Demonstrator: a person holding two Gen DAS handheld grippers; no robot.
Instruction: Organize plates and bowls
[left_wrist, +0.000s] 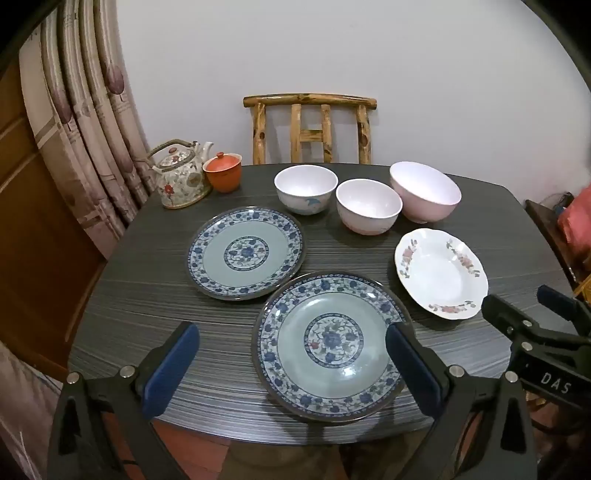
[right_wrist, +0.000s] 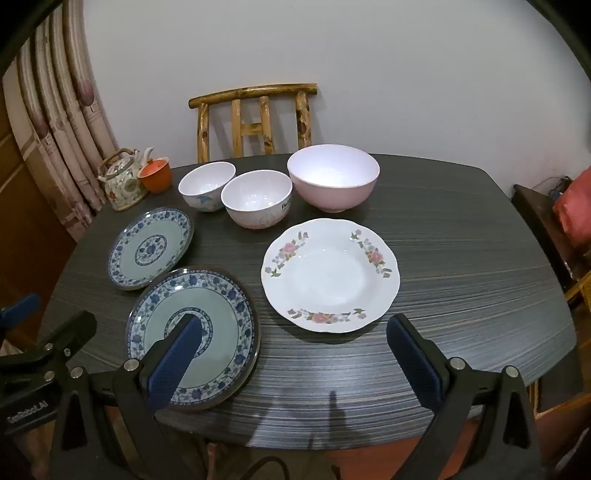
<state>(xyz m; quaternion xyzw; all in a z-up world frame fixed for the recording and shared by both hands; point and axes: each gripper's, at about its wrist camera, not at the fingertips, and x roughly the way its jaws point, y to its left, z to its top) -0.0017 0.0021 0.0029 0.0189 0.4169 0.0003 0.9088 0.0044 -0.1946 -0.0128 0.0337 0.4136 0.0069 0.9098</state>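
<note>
Two blue-patterned plates lie on the dark table: a near one (left_wrist: 328, 347) (right_wrist: 221, 314) and a far one (left_wrist: 245, 253) (right_wrist: 151, 247). A white floral plate (left_wrist: 439, 273) (right_wrist: 330, 273) lies to the right. Behind stand a white bowl with a blue mark (left_wrist: 306, 188) (right_wrist: 207, 186), a white-pink bowl (left_wrist: 368, 210) (right_wrist: 257, 203) and a large pink bowl (left_wrist: 424, 192) (right_wrist: 333, 177). My left gripper (left_wrist: 291, 339) is open and empty above the near plate. My right gripper (right_wrist: 293, 332) is open and empty near the table's front edge, before the floral plate.
A floral teapot (left_wrist: 179, 179) (right_wrist: 122, 181) and an orange lidded cup (left_wrist: 222, 171) (right_wrist: 156, 175) stand at the back left. A wooden chair (left_wrist: 310, 125) (right_wrist: 255, 118) stands behind the table (left_wrist: 147, 295). Curtains (left_wrist: 85, 110) hang at left.
</note>
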